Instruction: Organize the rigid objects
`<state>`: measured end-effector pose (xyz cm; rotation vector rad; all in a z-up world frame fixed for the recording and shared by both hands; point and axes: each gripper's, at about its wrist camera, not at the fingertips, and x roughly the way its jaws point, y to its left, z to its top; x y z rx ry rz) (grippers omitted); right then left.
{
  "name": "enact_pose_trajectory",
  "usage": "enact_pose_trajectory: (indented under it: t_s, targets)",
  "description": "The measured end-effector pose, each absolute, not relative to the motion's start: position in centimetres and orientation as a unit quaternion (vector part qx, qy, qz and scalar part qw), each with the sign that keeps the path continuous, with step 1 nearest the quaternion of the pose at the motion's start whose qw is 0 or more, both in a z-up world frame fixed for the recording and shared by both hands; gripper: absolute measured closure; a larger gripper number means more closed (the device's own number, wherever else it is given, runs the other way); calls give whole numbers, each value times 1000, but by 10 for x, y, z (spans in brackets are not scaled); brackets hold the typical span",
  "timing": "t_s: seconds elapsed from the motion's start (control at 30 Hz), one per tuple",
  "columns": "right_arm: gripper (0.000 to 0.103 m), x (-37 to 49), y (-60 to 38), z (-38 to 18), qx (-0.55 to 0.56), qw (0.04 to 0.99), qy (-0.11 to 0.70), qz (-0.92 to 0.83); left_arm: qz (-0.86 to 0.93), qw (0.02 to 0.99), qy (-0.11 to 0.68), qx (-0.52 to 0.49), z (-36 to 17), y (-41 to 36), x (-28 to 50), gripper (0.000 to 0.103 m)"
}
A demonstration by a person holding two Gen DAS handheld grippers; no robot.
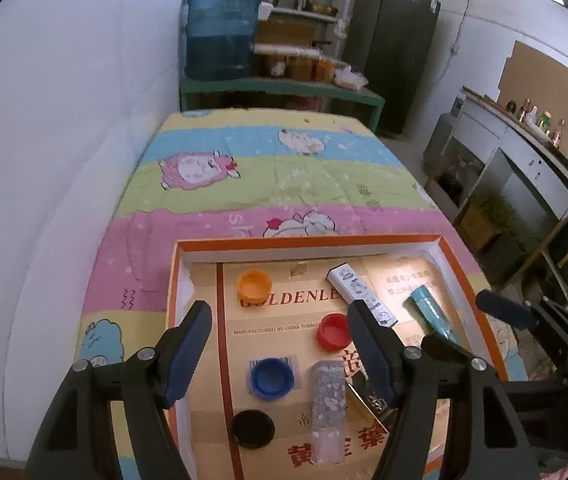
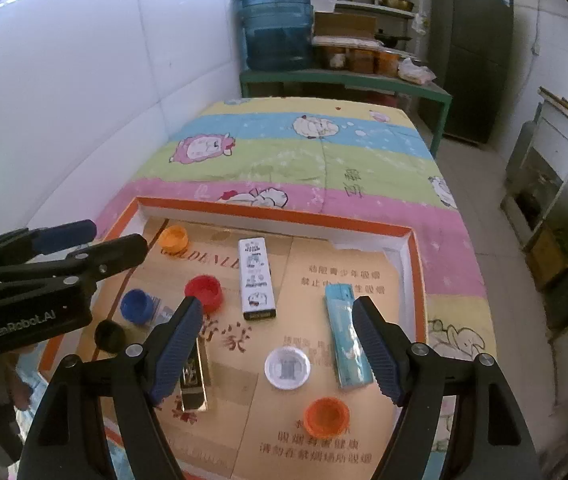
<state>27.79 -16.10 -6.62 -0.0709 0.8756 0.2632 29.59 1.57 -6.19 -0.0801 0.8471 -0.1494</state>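
Mostly round ribbed caps [image 2: 203,293], slim boxes [image 2: 257,279].

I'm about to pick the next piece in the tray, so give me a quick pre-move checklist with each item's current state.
1. Right tongs open with nothing between them: ok.
2. Left tongs open and empty: ok.
3. All loose pieces inside the orange-rimmed tray: ok for those in view.
4. White cap stands clear of the teal box and orange cap: ok.
5. Gold box free to grasp: cannot tell, the right tongs' finger covers part of it.
6. Caps grouped apart from boxes: not ok, still mixed.
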Motion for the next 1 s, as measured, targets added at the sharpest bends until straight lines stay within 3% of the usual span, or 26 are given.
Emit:
enact_pose_trajectory:
  t_s: [1.0]
  targets:
    - [25, 209, -163, -31, -39, 913, 391, 110, -57, 932, 357, -27, -17, 13, 217, 33]
